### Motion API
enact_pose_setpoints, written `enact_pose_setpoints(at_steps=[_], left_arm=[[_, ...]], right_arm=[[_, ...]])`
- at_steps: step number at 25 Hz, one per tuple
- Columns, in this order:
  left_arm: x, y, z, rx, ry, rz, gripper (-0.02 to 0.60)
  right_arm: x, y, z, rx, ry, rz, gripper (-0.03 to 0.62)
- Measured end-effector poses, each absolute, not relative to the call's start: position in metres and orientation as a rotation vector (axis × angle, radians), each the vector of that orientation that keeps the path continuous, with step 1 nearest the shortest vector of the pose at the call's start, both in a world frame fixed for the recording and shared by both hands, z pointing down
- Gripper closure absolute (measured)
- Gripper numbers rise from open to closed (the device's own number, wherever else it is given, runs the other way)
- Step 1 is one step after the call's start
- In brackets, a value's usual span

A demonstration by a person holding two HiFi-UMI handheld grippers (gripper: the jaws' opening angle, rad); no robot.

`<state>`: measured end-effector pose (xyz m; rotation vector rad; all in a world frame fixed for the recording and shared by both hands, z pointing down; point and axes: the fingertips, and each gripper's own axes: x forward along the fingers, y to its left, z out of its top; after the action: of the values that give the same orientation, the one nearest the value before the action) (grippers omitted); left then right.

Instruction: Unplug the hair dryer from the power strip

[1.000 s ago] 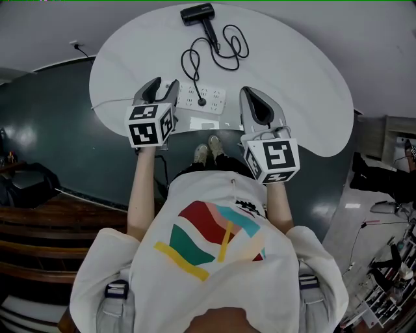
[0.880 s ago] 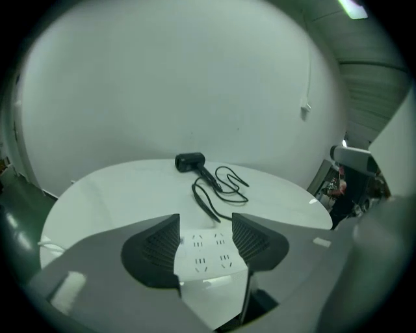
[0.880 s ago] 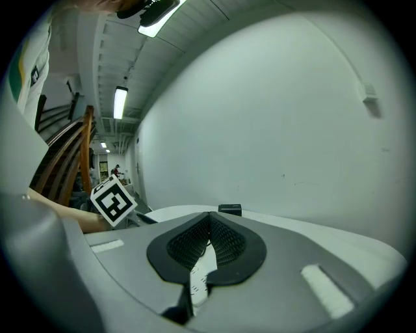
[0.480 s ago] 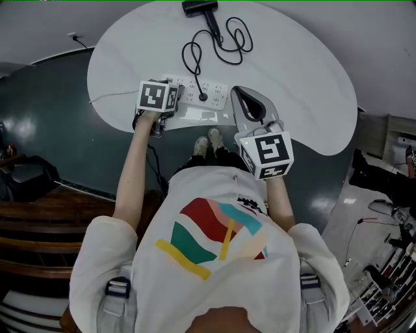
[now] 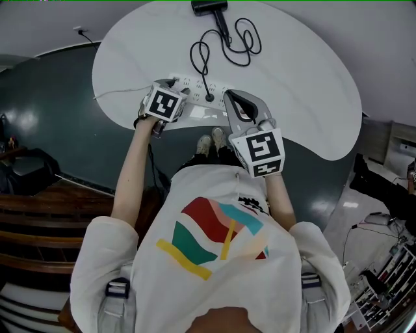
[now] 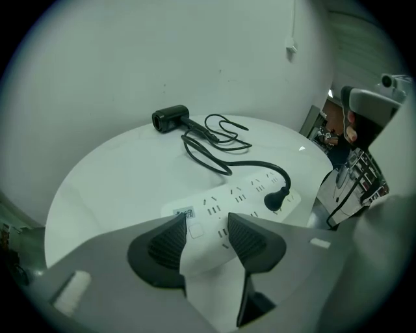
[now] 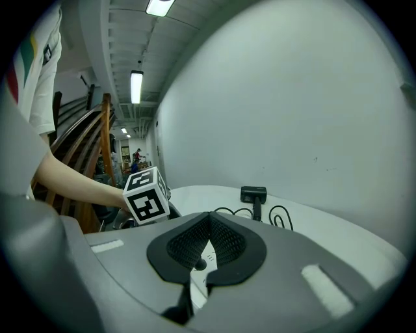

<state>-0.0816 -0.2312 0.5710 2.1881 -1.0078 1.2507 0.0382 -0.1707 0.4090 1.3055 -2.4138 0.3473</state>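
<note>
Hair dryer lies at the far edge of the white bench. Its black cord loops back to the plug. The plug is seated in the power strip, toward the strip's right end and near the bench's front edge.

Left gripper is tipped down over the strip's left end. Its fingers are apart and have just been closing a little. The switch end of the strip shows in the gap, and no pad visibly presses on it.

Right gripper hovers just in front of the strip's right end, aimed across the bench. Its fingers are fully closed and hold nothing. The plug shows low through the slit below them, so it's roughly lined up.

Judgement: bracing step underway, plug not yet grabbed.

Risks:
- Left fingers may not be pinning the strip. A pull on the plug could then lift or drag the whole strip, which sits near the bench edge and could slide off.
- Right fingers must open before reaching the plug. Going in closed just shoves the plug or strip.
- Grabbing the cord instead of the plug body strains the cord and could tug the dryer.
- Pulling at an angle could jam the prongs.
</note>
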Motion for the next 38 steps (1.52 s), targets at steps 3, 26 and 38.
enact_pose_setpoints(at_steps=[3, 26, 38], left_arm=[[-0.076, -0.218, 0.581, 2.162, -0.909, 1.201, 0.354], [-0.071, -0.224, 0.576, 2.125, -0.831, 1.421, 0.330], [-0.073, -0.215, 0.578, 2.076, -0.808, 1.432, 0.330]], right_arm=[[0.036, -0.172, 0.408, 1.298, -2.417, 0.348, 0.580], [0.000, -0.174, 0.496, 0.948, -2.460, 0.277, 0.462], [-0.016, -0.182, 0.535, 0.869, -2.359, 0.204, 0.490]])
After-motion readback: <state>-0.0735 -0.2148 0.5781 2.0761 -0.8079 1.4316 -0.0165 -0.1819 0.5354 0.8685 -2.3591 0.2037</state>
